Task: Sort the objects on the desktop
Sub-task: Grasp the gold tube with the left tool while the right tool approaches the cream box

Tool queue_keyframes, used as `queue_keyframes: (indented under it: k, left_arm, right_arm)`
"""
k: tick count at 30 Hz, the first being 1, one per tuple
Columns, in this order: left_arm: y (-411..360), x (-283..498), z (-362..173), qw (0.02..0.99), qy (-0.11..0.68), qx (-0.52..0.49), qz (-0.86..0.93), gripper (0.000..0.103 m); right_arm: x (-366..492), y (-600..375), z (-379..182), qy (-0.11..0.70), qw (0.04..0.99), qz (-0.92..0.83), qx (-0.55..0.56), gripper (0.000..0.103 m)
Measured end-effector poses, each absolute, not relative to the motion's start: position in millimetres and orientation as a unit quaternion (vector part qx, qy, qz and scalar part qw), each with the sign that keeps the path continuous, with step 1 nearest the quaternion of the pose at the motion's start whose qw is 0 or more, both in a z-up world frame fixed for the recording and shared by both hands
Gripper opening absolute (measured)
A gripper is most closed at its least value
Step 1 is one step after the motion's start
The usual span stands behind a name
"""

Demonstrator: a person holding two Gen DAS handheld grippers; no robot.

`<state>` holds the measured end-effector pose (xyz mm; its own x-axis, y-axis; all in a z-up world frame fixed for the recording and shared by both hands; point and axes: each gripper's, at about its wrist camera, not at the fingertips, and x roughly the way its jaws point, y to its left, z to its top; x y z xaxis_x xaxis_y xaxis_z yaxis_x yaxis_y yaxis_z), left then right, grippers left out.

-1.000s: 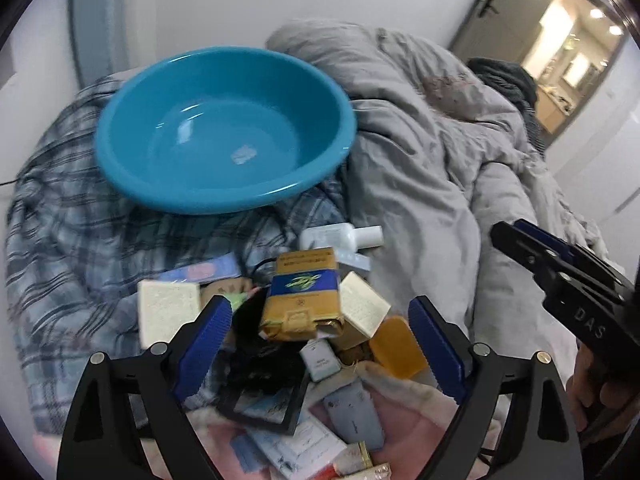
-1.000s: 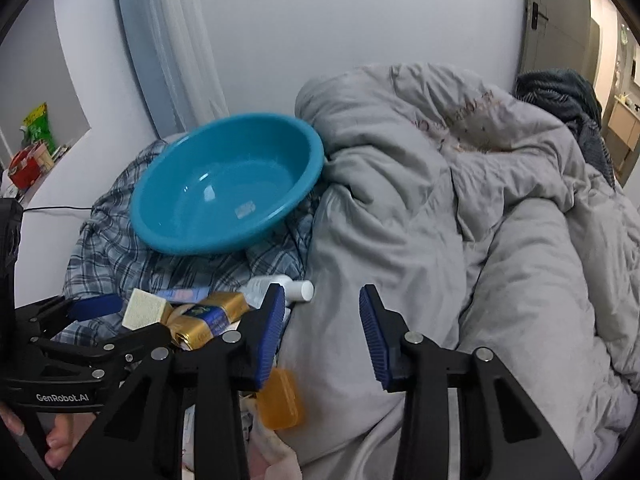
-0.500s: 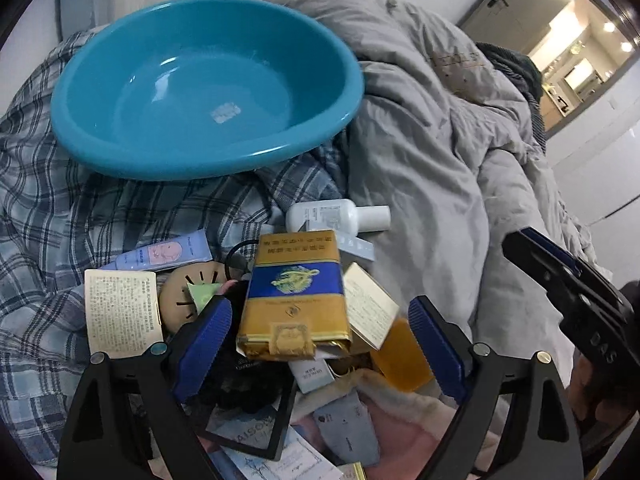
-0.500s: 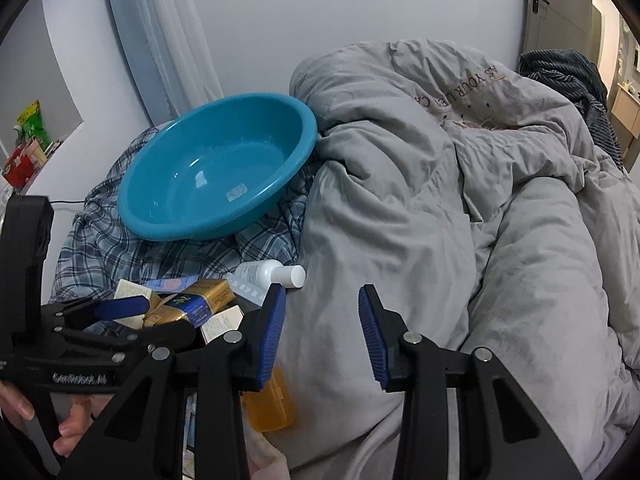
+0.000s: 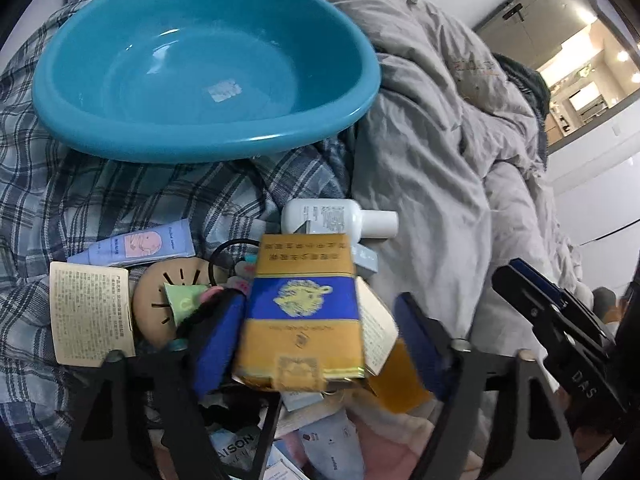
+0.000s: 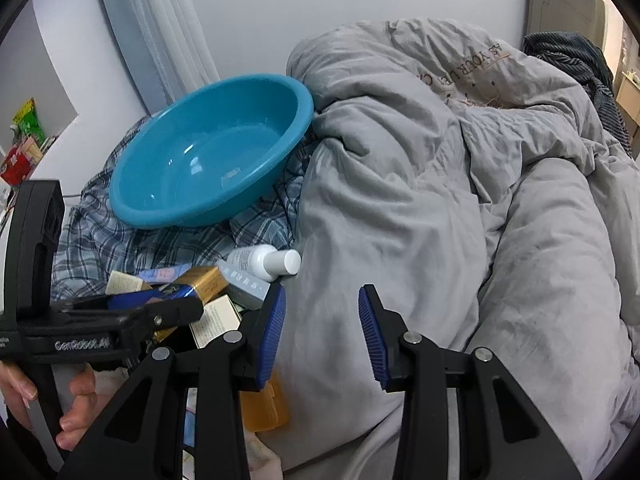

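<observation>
The left gripper (image 5: 320,340) is spread wide, its 2 blue pads either side of a gold and blue carton (image 5: 304,312); the left pad lies against the carton's edge, but the right pad stands clear of it, so nothing is clamped. The carton carries a gold emblem on its blue band and rows of Chinese characters too blurred to read. It lies on top of a heap of small items just below the teal basin (image 5: 200,68), which has a pale sticker on its floor.

Relative to the carton: a white bottle (image 5: 340,220) with printed small text lies just above it, a lilac tube (image 5: 136,242) with a pink cartoon face up and to the left, a cream printed card (image 5: 90,312) far left, and a tan round disc (image 5: 168,300) with slits between card and carton. An orange translucent case (image 5: 400,376) sits at its lower right. Below it, a card shows the letters "AISON" (image 5: 236,446).

The right gripper (image 6: 322,336) hangs with its jaws apart and nothing between them, over the grey duvet (image 6: 440,208), right of the basin. The duvet bears stitched lettering, partly legible as "AS YOUR". "GenRobot.AI" is printed on the left gripper's body in the right wrist view; "DAS" is printed on the right one's in the left wrist view.

The basin rests on a blue plaid cloth (image 5: 120,188) on the bed. Behind it is a white wall and curtain (image 6: 160,28); a lit doorway (image 5: 580,52) opens to its far right.
</observation>
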<state>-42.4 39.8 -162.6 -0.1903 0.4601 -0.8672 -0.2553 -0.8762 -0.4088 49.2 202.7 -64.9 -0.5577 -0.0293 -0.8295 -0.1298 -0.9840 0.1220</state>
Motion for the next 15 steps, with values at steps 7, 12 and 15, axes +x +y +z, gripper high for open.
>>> queue_keyframes:
  k: [7, 12, 15]
  left_arm:
    - [40, -43, -168, 0.220, -0.084, -0.602, 0.763, 0.058]
    - [34, -37, -150, 0.192, -0.066, -0.579, 0.789, 0.057]
    - [31, -30, -138, 0.159, -0.023, -0.560, 0.813, 0.057]
  right_arm:
    - [49, 199, -68, 0.082, 0.024, 0.876, -0.474, 0.037]
    - [49, 195, -67, 0.071, 0.022, 0.877, -0.474, 0.038]
    - [49, 194, -68, 0.068, 0.020, 0.877, -0.474, 0.038]
